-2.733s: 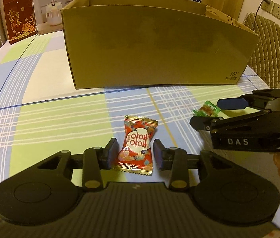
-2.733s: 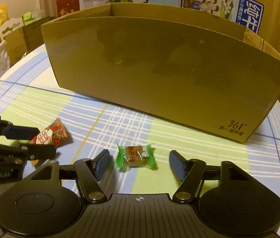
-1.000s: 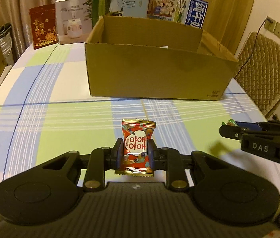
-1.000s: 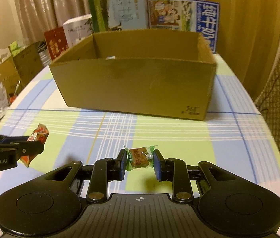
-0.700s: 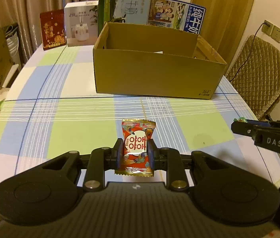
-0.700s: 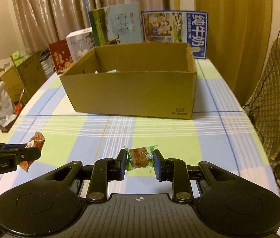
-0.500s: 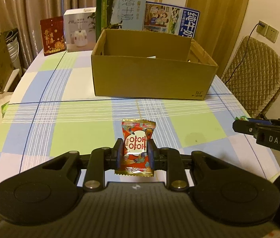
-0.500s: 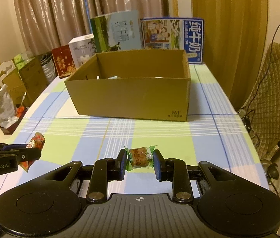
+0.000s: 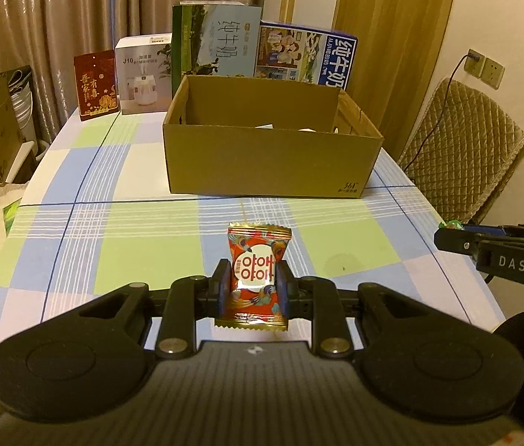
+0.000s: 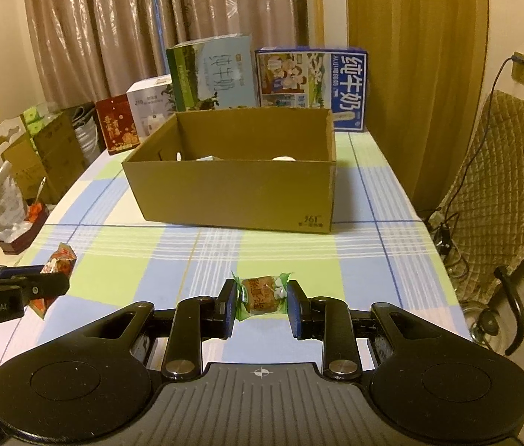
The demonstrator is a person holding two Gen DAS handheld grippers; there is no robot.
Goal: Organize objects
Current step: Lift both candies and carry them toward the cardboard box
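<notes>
My left gripper point(image 9: 252, 286) is shut on a red candy packet point(image 9: 256, 273) with white Korean lettering, held upright above the checked tablecloth. My right gripper point(image 10: 263, 303) is shut on a small green-wrapped candy point(image 10: 262, 295). Both are raised well back from the open cardboard box point(image 9: 269, 152), which stands further along the table with a few pale items just visible inside. In the right wrist view the left gripper point(image 10: 44, 282) shows at the left edge with the red candy packet point(image 10: 57, 264). The right gripper point(image 9: 447, 236) shows at the right edge of the left wrist view.
Milk cartons point(image 9: 217, 46), a white humidifier box point(image 9: 143, 74) and a red box point(image 9: 94, 81) stand behind the cardboard box. A quilted chair point(image 10: 499, 200) is right of the table. Cartons and bags point(image 10: 13, 171) crowd the left side. Curtains hang at the back.
Both grippers closed on their candies, lifted them off the table and drew back and up, so the box now looks smaller and farther away.
</notes>
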